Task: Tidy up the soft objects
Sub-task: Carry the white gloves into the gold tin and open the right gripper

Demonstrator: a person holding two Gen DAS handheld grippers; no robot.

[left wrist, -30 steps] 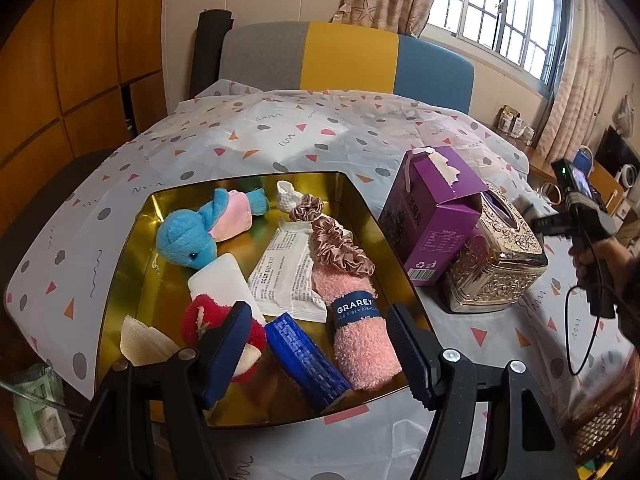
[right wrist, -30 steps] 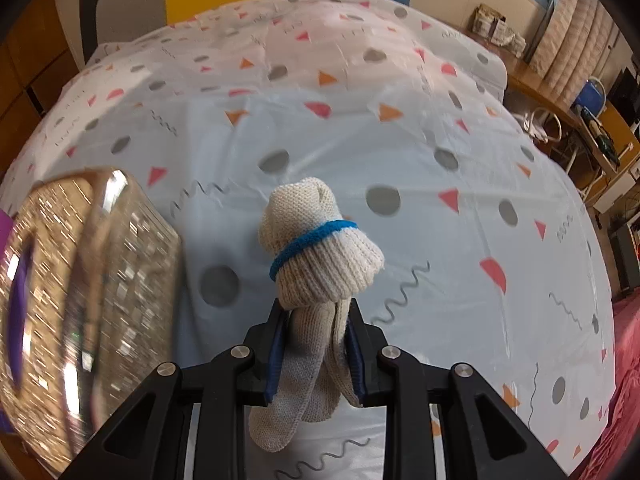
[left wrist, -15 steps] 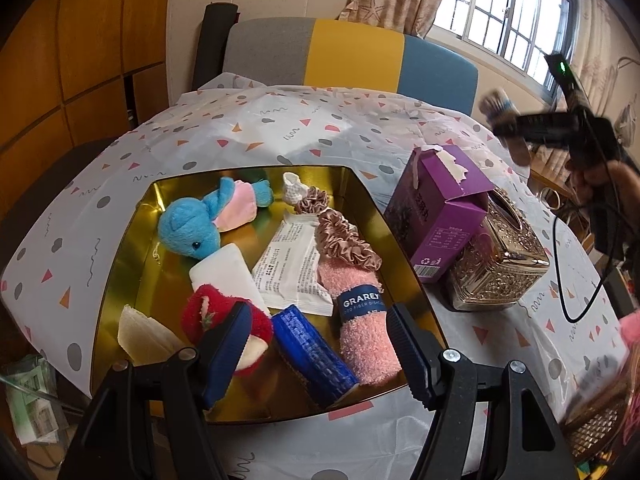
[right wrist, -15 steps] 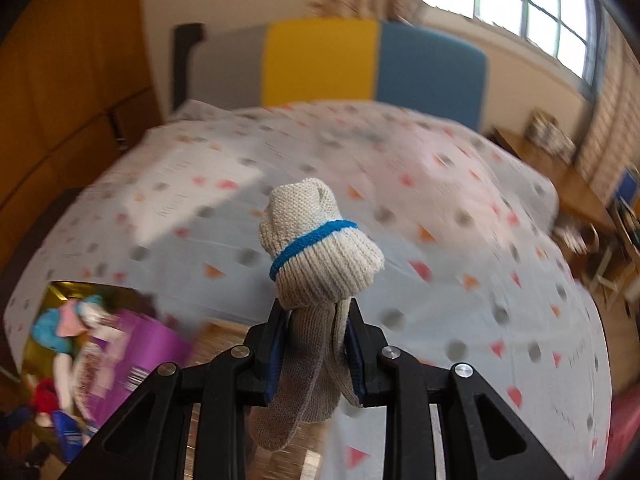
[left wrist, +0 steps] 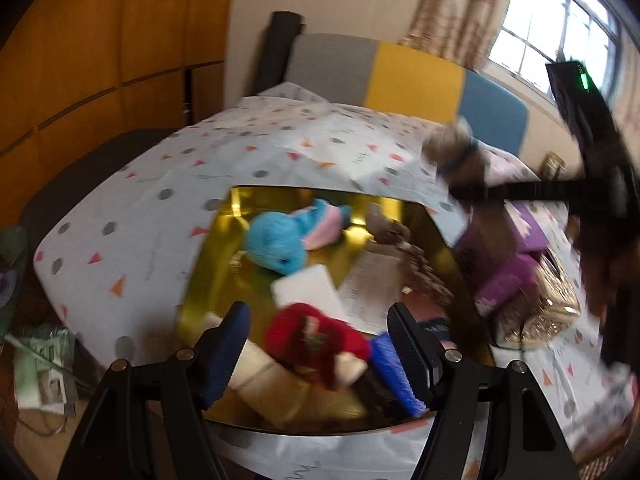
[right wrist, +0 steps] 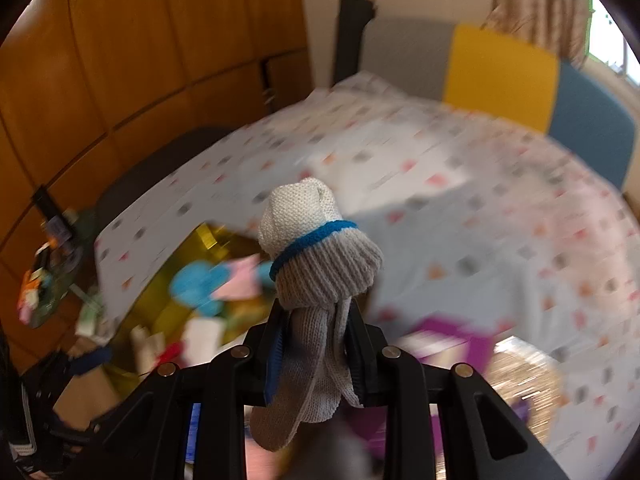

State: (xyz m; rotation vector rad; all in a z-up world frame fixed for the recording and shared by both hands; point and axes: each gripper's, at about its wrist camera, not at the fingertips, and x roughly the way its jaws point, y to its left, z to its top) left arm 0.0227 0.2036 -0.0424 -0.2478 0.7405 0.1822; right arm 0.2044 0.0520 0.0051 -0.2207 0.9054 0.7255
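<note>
Several soft items already lie in the gold tray [left wrist: 208, 264]: blue plush [left wrist: 280, 240], red plush [left wrist: 316, 334], others too blurred to name. One item outstanding: rolled knit glove [right wrist: 320, 248], pinched in the right gripper [right wrist: 316, 344], aloft beside the tray's far right corner. Left gripper [left wrist: 318, 344] hangs wide and empty over the tray's near edge. Left view alone shows the tray contents plainly; right view alone shows the grip.

You're working in a lived-in home room: a table under a white plastic cloth with coloured triangles and dots [left wrist: 304, 152], a grey, yellow and blue padded chair back [left wrist: 416, 76] at twelve o'clock, orange wooden wall panels [right wrist: 120, 72] at ten, patterned curtains [left wrist: 460, 12] by a barred window [left wrist: 560, 40] at two.
</note>
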